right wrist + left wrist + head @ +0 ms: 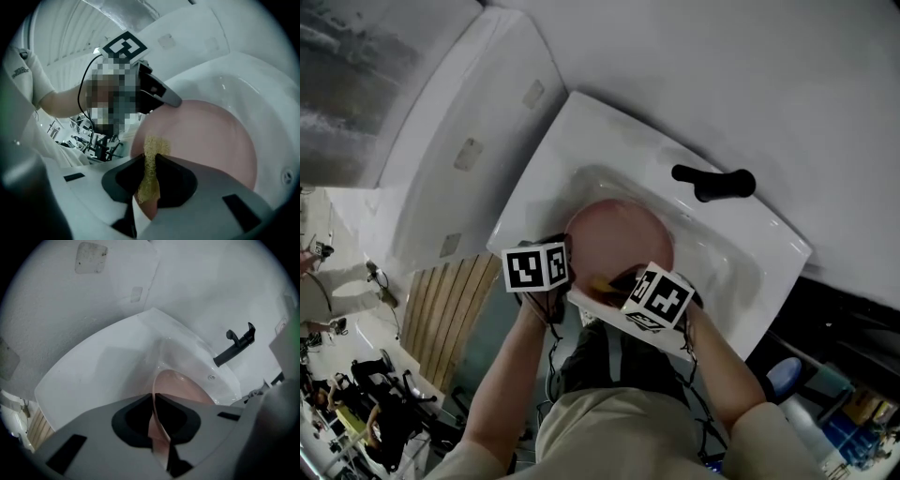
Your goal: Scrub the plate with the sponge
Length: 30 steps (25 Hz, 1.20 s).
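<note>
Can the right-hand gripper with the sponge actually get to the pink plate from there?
Probably yes. The right gripper, shut on the sponge, faces the plate, whose surface is bare, with nothing between. The left gripper only pinches the rim at one edge.

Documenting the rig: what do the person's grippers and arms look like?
Both the left gripper and right gripper have grey bodies, black jaws, and a white cube with black square markers. Thin black cables trail along the forearms; sleeves are short and light.

plate [619, 239]: pink, round, sitting in the white sink [600, 141] | sponge [151, 152]: yellow, squished thin, right by plate's near rim
</note>
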Available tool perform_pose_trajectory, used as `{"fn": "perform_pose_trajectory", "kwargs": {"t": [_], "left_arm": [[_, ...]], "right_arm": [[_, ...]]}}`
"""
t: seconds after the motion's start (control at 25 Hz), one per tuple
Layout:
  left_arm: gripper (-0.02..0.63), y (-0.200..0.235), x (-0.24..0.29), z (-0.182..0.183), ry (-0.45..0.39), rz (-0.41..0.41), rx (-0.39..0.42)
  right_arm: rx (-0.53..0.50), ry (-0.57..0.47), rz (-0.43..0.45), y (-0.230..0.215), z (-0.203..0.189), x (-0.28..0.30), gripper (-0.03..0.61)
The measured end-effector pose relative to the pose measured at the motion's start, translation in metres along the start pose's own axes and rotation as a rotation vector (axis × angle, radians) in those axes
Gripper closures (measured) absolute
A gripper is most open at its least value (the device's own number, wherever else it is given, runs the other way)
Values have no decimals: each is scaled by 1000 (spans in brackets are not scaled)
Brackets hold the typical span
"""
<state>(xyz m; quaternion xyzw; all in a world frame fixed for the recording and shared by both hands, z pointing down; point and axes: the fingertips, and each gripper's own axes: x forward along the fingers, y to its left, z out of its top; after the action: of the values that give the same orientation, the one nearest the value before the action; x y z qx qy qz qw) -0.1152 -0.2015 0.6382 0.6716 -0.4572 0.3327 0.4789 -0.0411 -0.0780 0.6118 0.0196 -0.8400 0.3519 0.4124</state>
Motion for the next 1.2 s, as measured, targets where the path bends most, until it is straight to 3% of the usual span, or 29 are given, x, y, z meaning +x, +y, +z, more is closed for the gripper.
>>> {"fn": "perform_pose_trajectory", "kwargs": {"t": [0.16,0.4,0.6,0.88,1.08,1.2], "left_arm": [[589,0,0,2,-6,10,4],[573,6,-1,4,-20,17,-27],[575,11,-2,9,-32,35,-27],[577,14,-2,11,-49,54,-42],[577,12,-1,8,-47,62,-40],[577,11,0,8,-50,73,-32]], "right_arm": [[-28,-59,33,2,34,18,505],[32,-171,-37,-41,64,31,503],[-17,-158,-63,-58,77,37,505],[-4,-211,-76,-77,83,36,505],[158,-338,-222,-125,72,23,508],[141,-266,-339,-151,57,15,508]]}}
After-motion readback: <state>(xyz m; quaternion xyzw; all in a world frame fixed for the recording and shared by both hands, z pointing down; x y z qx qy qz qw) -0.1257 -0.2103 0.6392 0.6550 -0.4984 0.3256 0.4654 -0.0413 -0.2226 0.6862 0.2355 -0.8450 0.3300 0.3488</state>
